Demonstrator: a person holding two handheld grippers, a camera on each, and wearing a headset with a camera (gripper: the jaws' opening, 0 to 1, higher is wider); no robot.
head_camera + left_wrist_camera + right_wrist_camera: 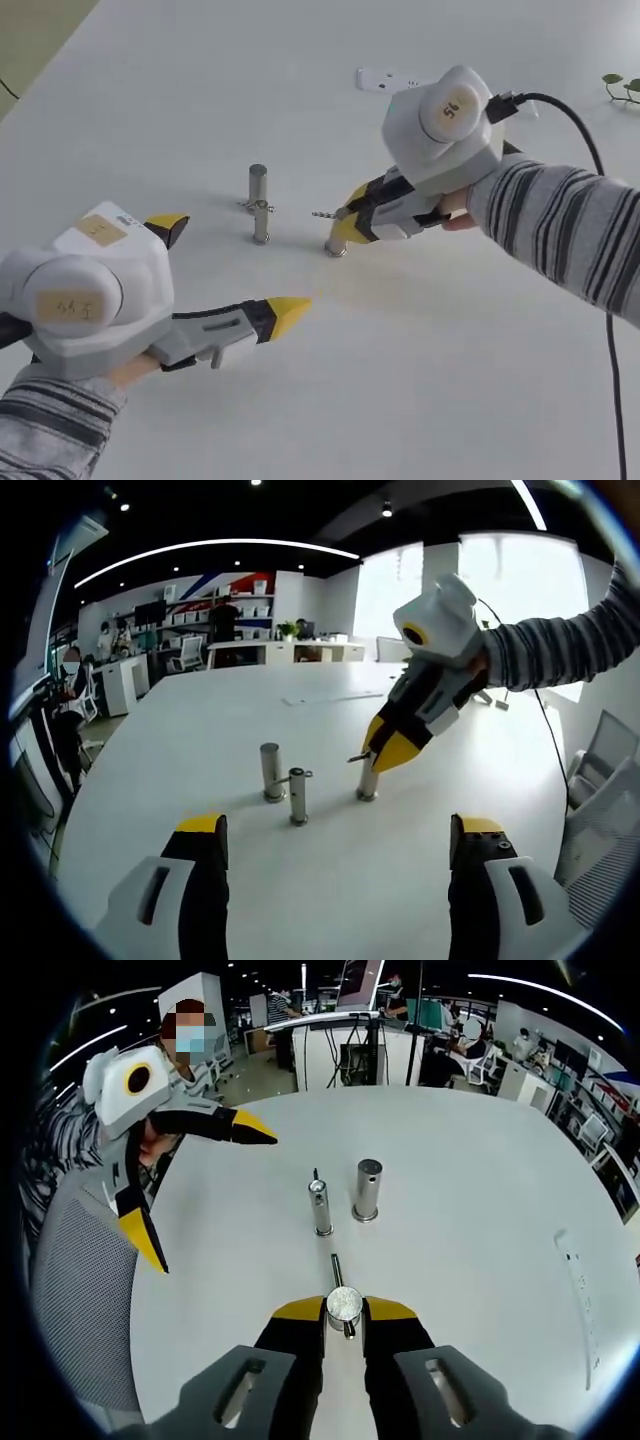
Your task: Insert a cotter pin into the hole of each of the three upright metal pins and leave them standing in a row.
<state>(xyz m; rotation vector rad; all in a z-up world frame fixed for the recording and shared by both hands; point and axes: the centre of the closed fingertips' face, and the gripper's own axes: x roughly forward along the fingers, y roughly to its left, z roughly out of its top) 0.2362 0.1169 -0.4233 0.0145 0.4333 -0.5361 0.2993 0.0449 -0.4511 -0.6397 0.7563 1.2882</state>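
Currently right gripper is clamped on the end pin, cotter pin through it, near the middle pin. Left gripper gapes wide, empty.

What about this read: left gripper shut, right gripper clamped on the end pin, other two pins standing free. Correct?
No. The left gripper is open, jaws wide apart, per the left gripper view. The right gripper is clamped on the end pin; middle pin and far pin stand free.
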